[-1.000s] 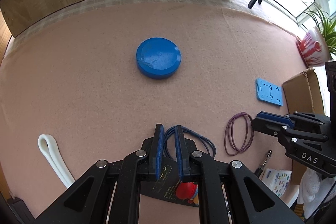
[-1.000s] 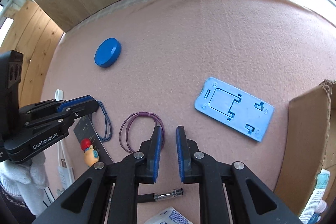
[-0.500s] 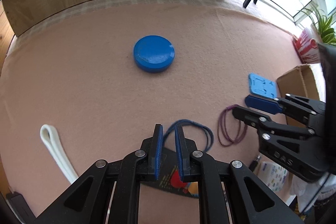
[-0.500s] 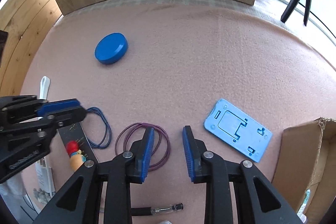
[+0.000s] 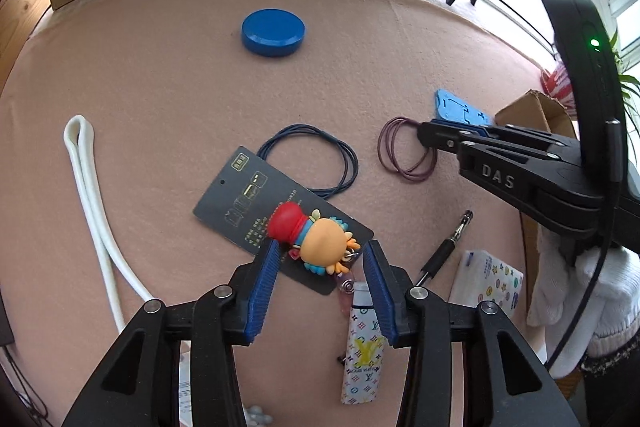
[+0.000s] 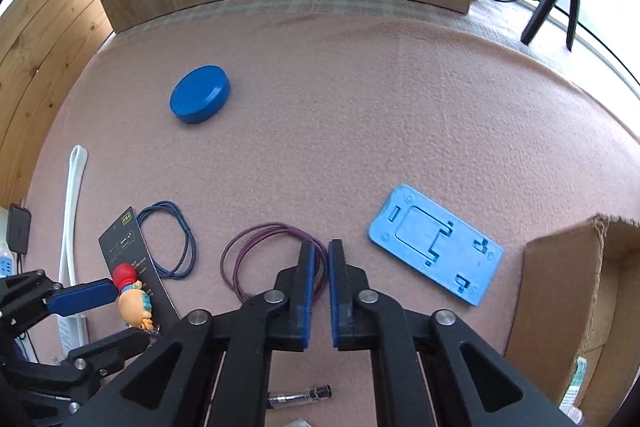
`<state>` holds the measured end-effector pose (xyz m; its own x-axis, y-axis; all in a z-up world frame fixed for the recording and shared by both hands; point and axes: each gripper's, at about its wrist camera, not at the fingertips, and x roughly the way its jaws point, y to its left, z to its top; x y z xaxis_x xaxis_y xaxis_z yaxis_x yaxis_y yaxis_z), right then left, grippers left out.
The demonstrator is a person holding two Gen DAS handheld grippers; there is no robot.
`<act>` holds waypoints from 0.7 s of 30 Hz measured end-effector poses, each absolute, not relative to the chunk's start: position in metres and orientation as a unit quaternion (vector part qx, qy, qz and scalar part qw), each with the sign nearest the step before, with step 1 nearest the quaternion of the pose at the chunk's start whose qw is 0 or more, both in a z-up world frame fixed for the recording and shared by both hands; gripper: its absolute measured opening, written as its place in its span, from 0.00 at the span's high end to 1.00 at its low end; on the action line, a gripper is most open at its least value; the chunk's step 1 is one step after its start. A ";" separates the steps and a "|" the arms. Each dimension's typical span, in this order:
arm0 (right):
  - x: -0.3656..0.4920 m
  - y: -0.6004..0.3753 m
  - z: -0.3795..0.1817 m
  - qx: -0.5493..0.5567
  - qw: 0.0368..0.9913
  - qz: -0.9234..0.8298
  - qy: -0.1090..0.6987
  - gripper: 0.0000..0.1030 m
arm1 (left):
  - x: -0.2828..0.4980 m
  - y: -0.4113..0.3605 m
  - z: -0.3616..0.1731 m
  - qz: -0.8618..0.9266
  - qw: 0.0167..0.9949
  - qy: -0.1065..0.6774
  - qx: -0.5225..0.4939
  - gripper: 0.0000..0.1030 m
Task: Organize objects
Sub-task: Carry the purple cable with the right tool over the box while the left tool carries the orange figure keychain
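Pink felt tabletop with a wooden board behind it, small things scattered for sorting.

In the left wrist view the left gripper [image 5: 320, 259] stands wide open, its blue pads on either side of a cartoon keychain figure [image 5: 316, 239] that lies on a dark card [image 5: 248, 195], at about 6 o'clock on the table. The right gripper [image 6: 319, 259] is nearly closed, with only a thin gap, its tips at the purple hair tie [image 6: 272, 259]; whether it pinches a strand I cannot tell. A cardboard box [image 6: 580, 291] sits at 3 o'clock (probably the place for everything). To take the figure well, I would lower the pads level around its round head, clear of the card's edge, then close slowly so the card stays behind.
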<state>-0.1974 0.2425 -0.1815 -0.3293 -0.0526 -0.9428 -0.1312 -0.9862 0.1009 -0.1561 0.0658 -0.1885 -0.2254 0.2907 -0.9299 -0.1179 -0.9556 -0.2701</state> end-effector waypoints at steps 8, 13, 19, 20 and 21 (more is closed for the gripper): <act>-0.174 0.265 -0.182 -0.573 0.031 0.806 0.144 0.98 | -0.155 0.076 -0.192 0.799 0.113 -0.038 -0.589 0.64; -0.158 0.278 -0.176 -0.560 0.035 0.807 0.184 0.98 | -0.150 0.062 -0.190 0.800 0.115 -0.070 -0.585 0.65; -0.138 0.285 -0.154 -0.531 0.036 0.822 0.204 0.98 | -0.139 0.038 -0.174 0.806 0.109 -0.114 -0.570 0.65; -0.134 0.287 -0.149 -0.525 0.036 0.825 0.206 0.98 | -0.136 0.033 -0.170 0.808 0.107 -0.121 -0.567 0.65; -0.130 0.288 -0.144 -0.521 0.036 0.827 0.207 0.98 | -0.135 0.029 -0.165 0.810 0.105 -0.128 -0.562 0.65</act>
